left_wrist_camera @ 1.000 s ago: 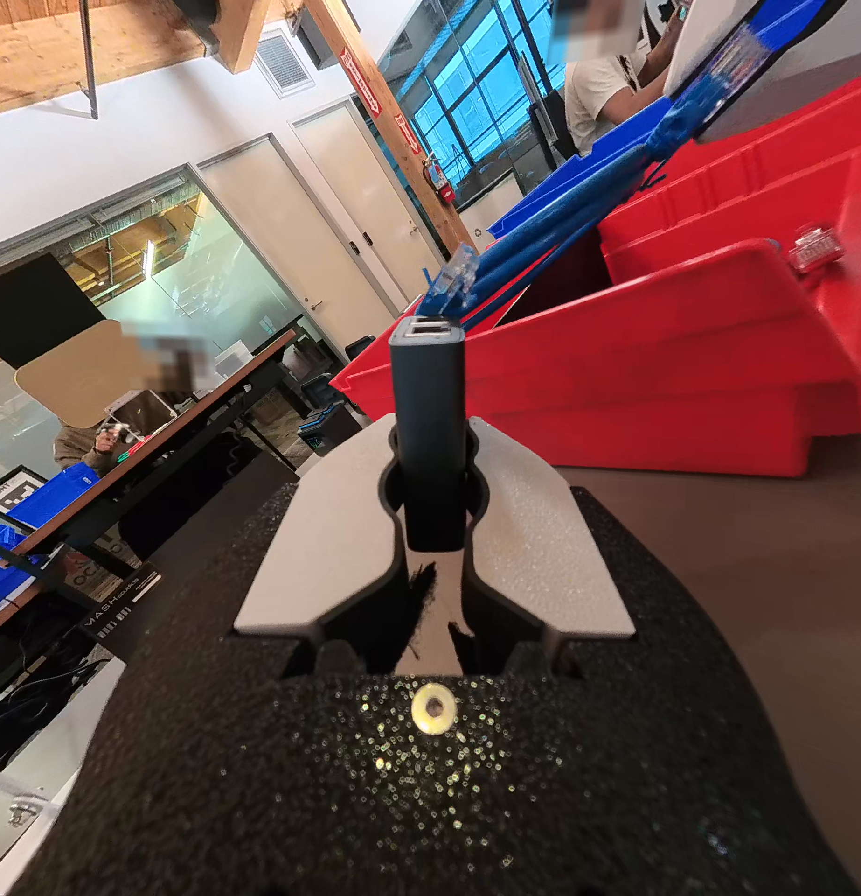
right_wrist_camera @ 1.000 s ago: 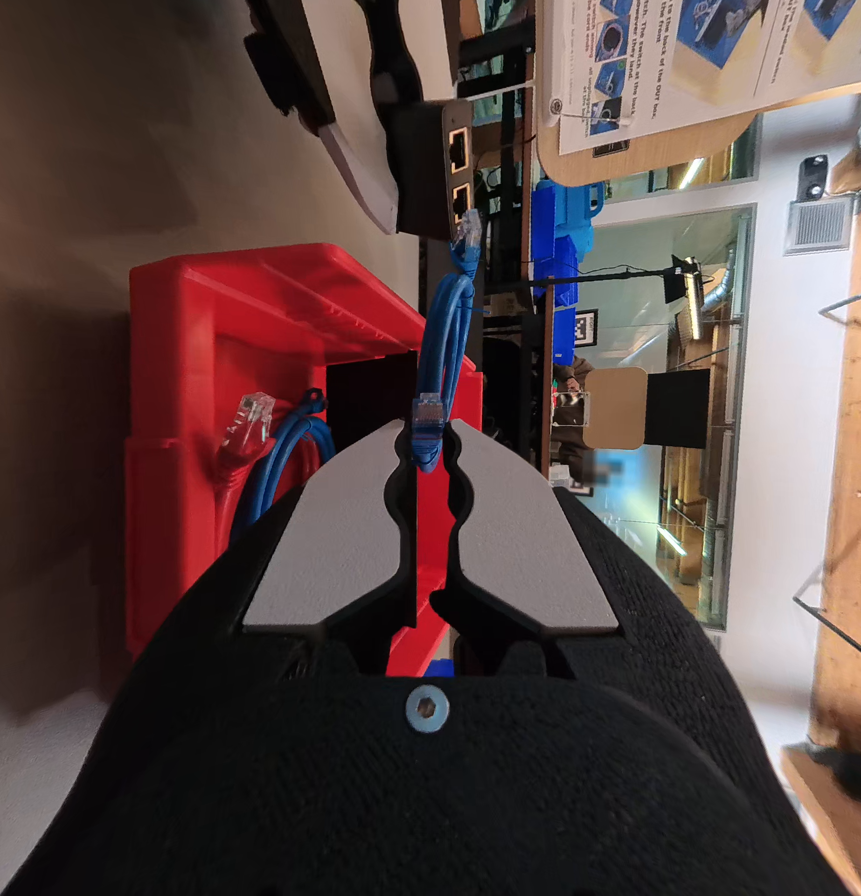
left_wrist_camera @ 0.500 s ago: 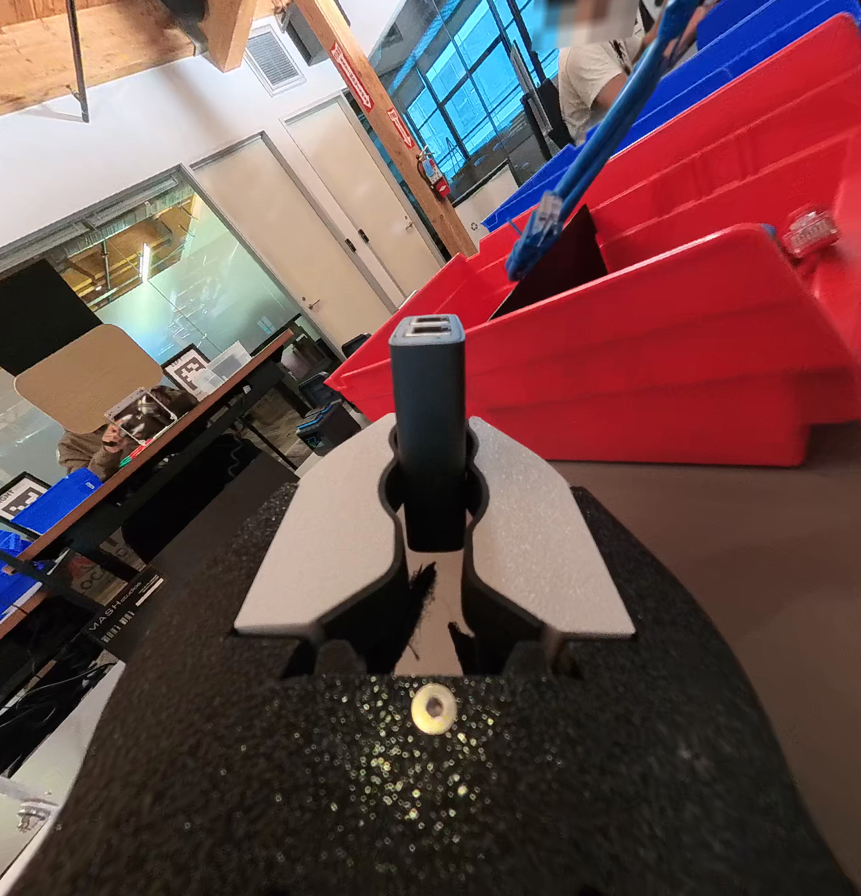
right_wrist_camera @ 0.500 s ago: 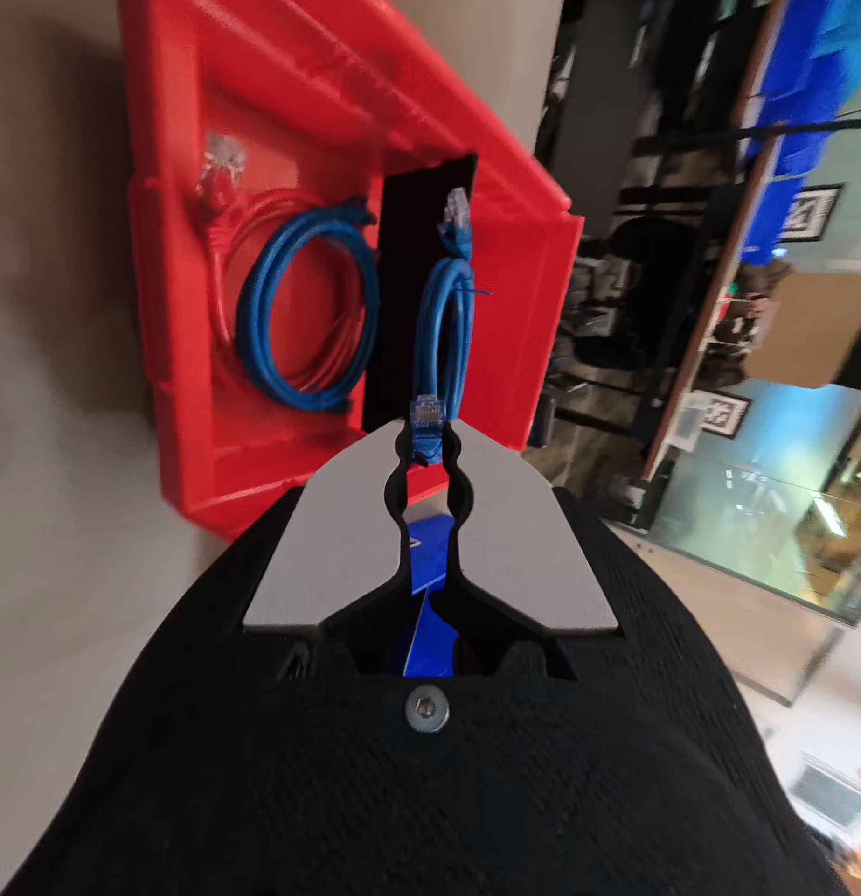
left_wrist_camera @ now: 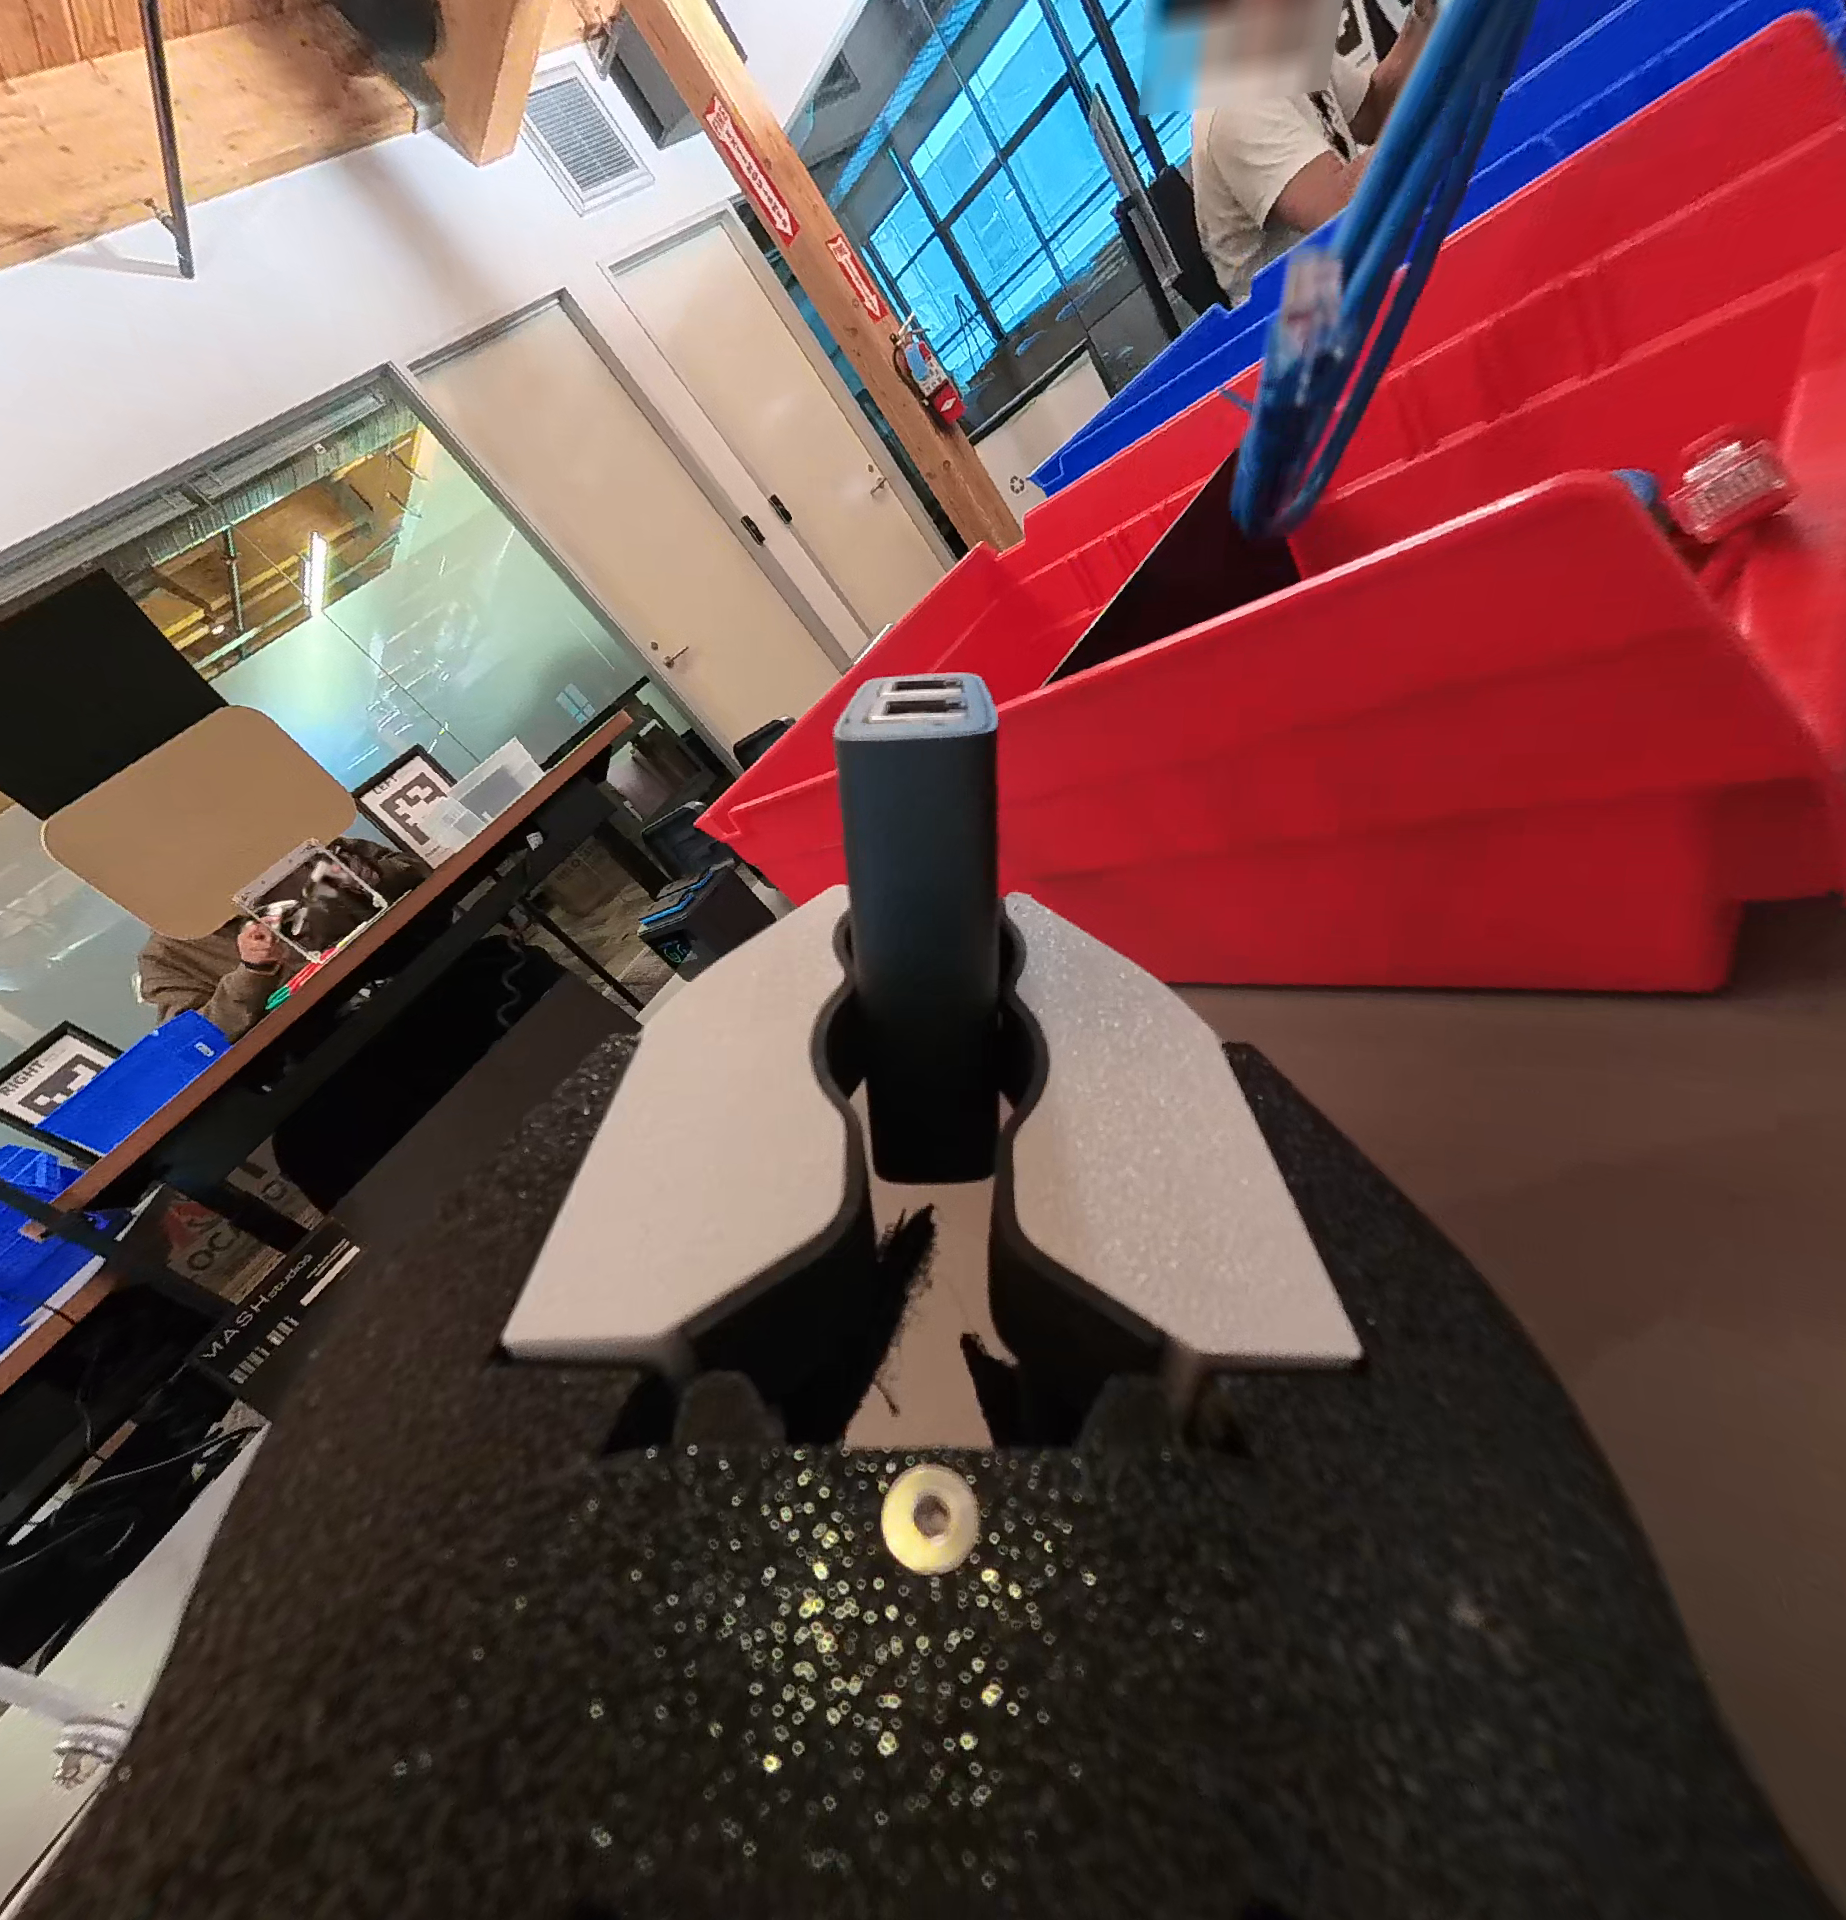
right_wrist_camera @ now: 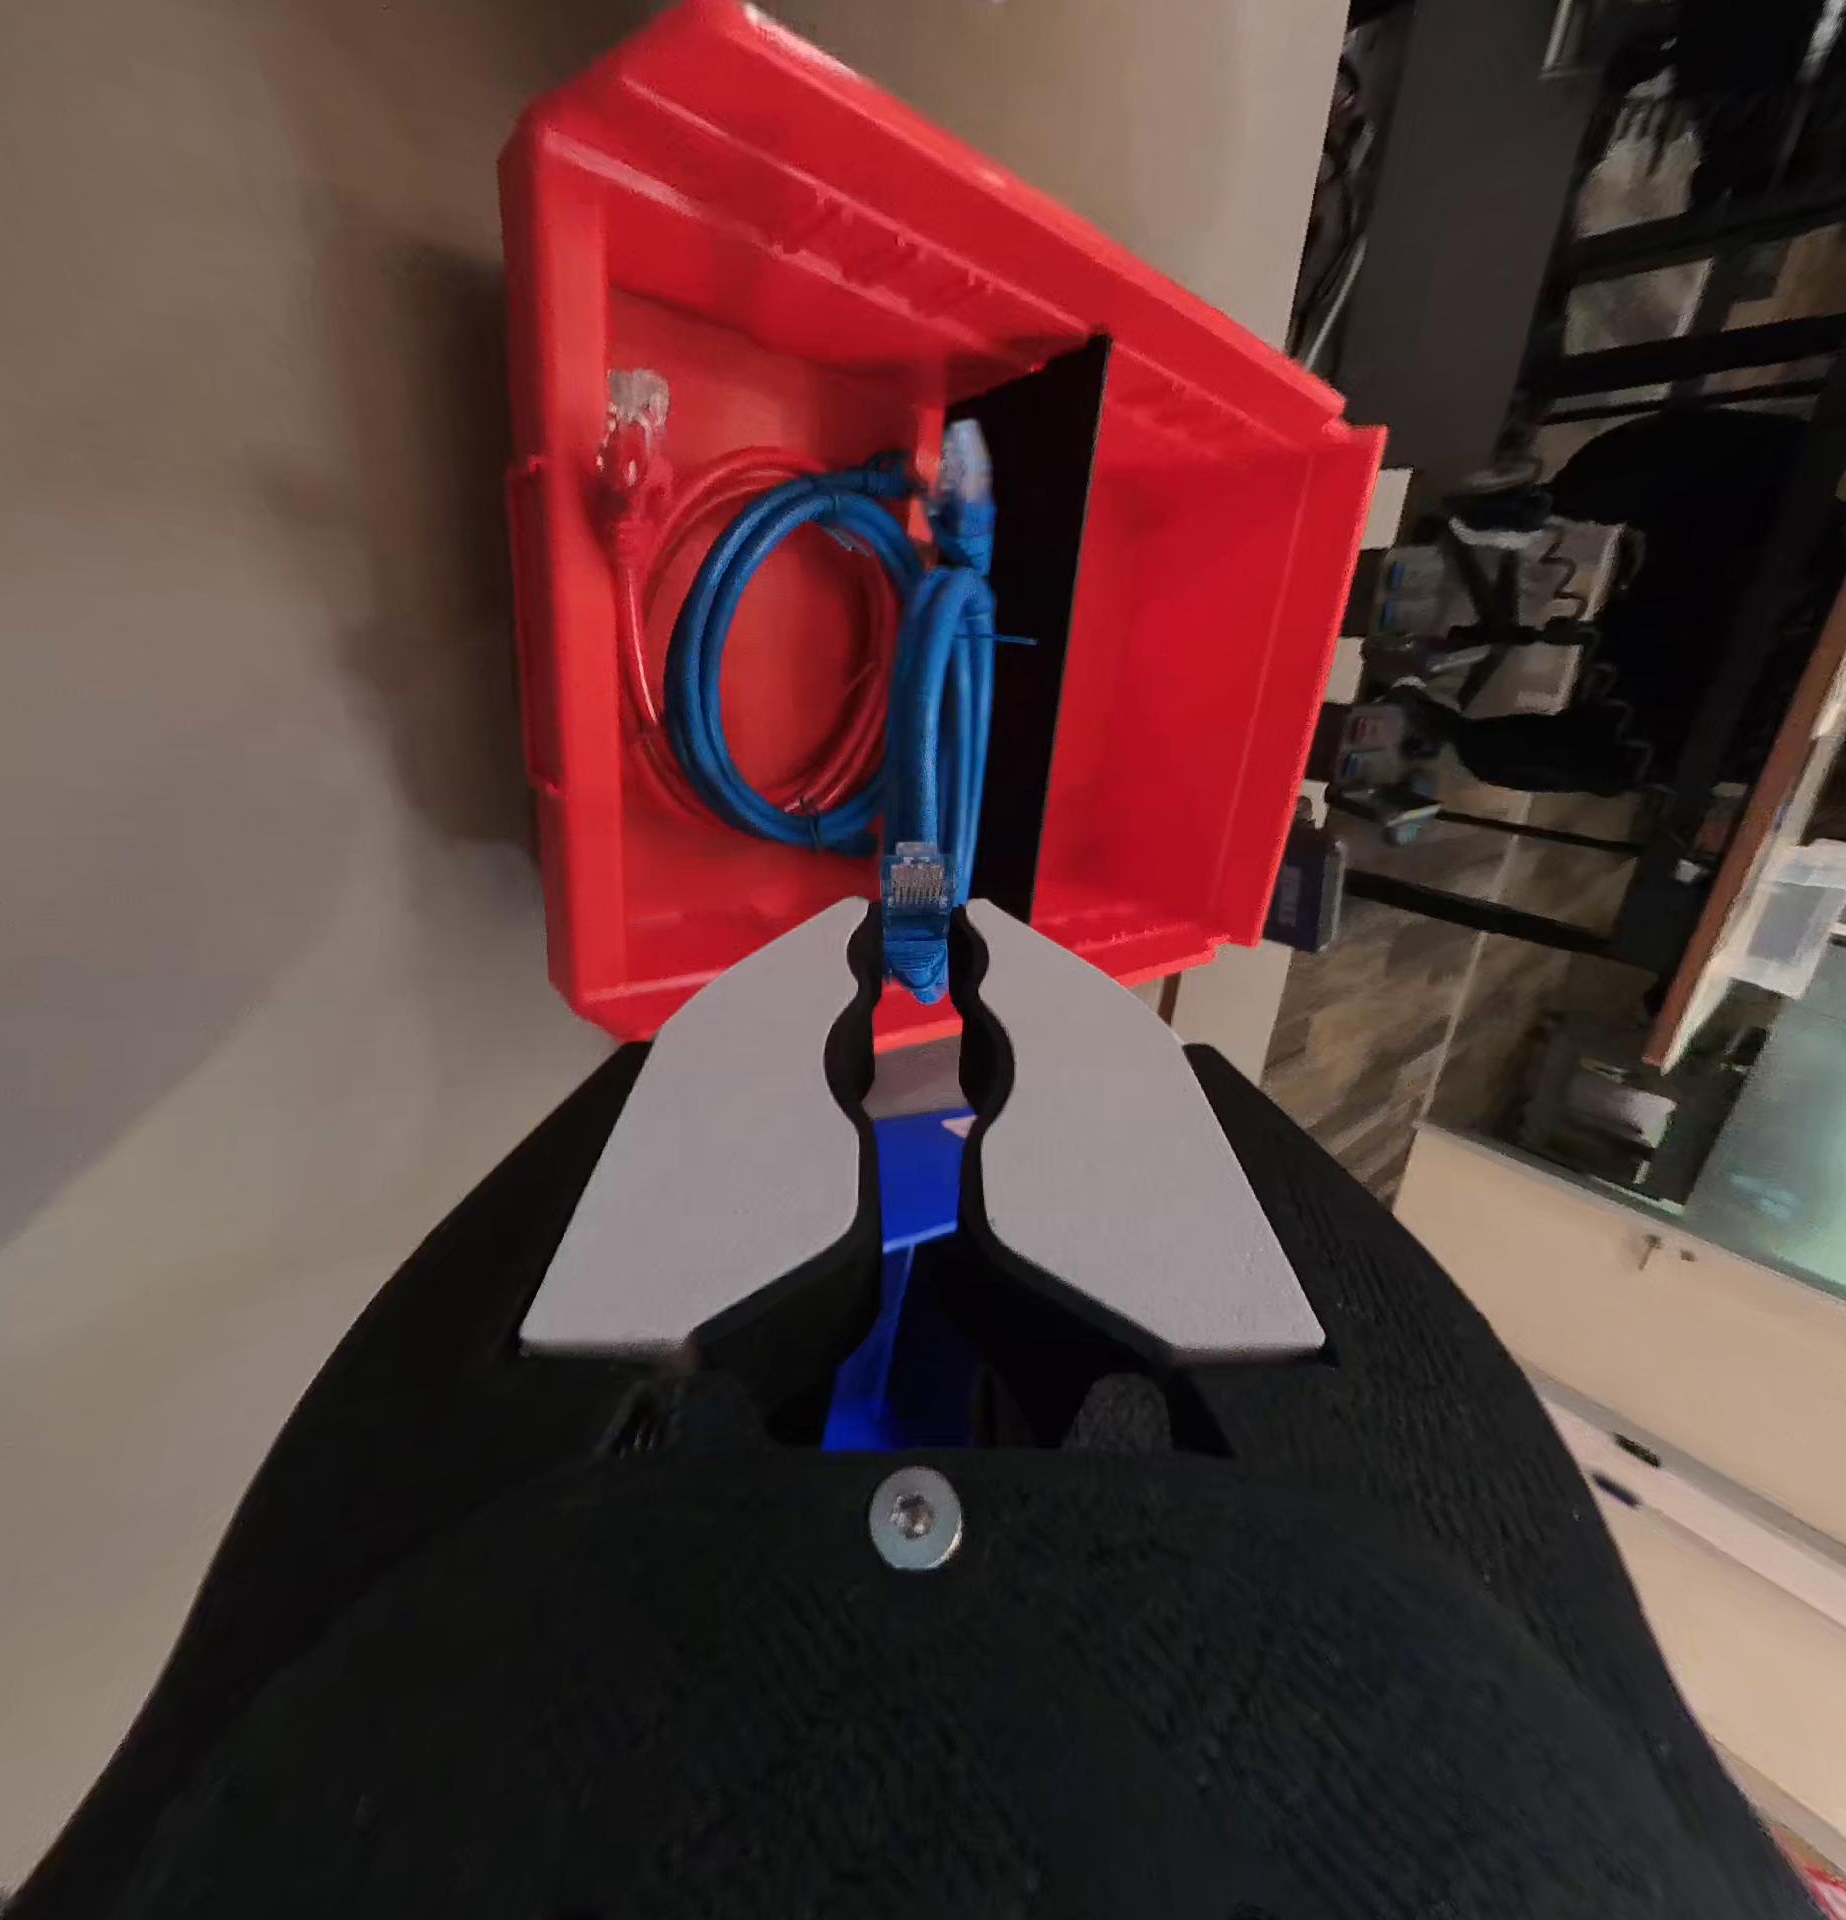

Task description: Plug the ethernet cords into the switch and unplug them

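Observation:
My left gripper [left_wrist_camera: 924,925] is shut on a dark grey two-port adapter block [left_wrist_camera: 917,894] that stands upright between the fingers, its ports facing up. My right gripper [right_wrist_camera: 915,914] is shut on the plug end of a blue network cable [right_wrist_camera: 934,717], whose bundle hangs above the red bin [right_wrist_camera: 1210,644]. The hanging blue cable [left_wrist_camera: 1345,312] also shows blurred at the top right of the left wrist view, over the red bin [left_wrist_camera: 1366,790]. Inside the bin lie a coiled blue cable [right_wrist_camera: 732,665] and a red cable [right_wrist_camera: 628,488], left of a black divider [right_wrist_camera: 1044,623].
The bin sits on a brown table [left_wrist_camera: 1521,1195]. More red and blue bins [left_wrist_camera: 1625,156] stack behind it. A person [left_wrist_camera: 1272,145] sits beyond them. Another person sits at a long desk [left_wrist_camera: 306,997] at far left. A blue object [right_wrist_camera: 919,1184] lies under my right gripper. My hands' fingertips stand some 20 centimeters from each other.
My right gripper has lifted the blue cable away from the adapter block and carried it over the red bin's left compartment. My left gripper has stayed almost still with the block.

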`<action>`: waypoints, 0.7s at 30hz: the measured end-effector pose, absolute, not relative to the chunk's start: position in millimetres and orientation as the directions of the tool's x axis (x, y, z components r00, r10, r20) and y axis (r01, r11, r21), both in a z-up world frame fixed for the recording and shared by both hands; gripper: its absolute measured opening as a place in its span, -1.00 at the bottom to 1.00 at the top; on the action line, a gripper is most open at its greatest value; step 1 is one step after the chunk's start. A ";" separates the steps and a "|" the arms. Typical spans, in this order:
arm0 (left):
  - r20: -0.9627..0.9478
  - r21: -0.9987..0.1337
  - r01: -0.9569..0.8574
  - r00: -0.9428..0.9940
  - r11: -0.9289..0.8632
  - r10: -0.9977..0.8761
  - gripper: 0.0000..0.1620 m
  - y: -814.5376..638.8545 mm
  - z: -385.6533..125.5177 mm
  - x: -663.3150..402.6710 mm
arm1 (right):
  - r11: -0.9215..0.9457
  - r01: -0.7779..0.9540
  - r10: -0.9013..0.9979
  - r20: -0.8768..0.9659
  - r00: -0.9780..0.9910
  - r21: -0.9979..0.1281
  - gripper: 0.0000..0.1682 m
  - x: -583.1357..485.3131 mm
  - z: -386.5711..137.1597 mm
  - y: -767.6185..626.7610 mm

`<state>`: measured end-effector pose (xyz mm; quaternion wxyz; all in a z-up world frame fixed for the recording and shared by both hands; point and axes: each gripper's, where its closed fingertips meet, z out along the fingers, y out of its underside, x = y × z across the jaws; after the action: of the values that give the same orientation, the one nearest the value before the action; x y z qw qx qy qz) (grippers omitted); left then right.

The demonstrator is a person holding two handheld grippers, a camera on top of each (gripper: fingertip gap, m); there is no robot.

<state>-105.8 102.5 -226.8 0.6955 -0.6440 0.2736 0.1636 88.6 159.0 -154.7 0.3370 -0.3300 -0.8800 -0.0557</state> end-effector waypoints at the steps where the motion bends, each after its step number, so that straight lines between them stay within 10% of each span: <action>1: -0.592 -0.806 -0.581 0.796 0.116 -0.126 -0.74 102.7 -227.1 -105.6 | 0.765 0.633 0.559 0.609 -0.563 -0.116 -0.88 91.8 -153.9 161.1; 9: -0.607 -0.795 -0.595 0.785 0.119 -0.127 -0.74 102.0 -227.6 -104.2 | 0.785 0.606 0.607 0.356 -0.711 -0.129 -0.87 78.5 -193.6 143.5; 21: -0.758 -0.651 -0.755 0.651 0.080 -0.037 -0.74 102.3 -222.8 -104.3 | 0.530 0.661 0.812 0.096 -0.575 -0.531 -0.88 30.9 -231.2 117.8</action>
<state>-104.3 102.3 -222.8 0.6624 -0.6217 0.3183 0.2708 30.9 117.8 -231.2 0.1685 -0.4290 -0.8584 0.2252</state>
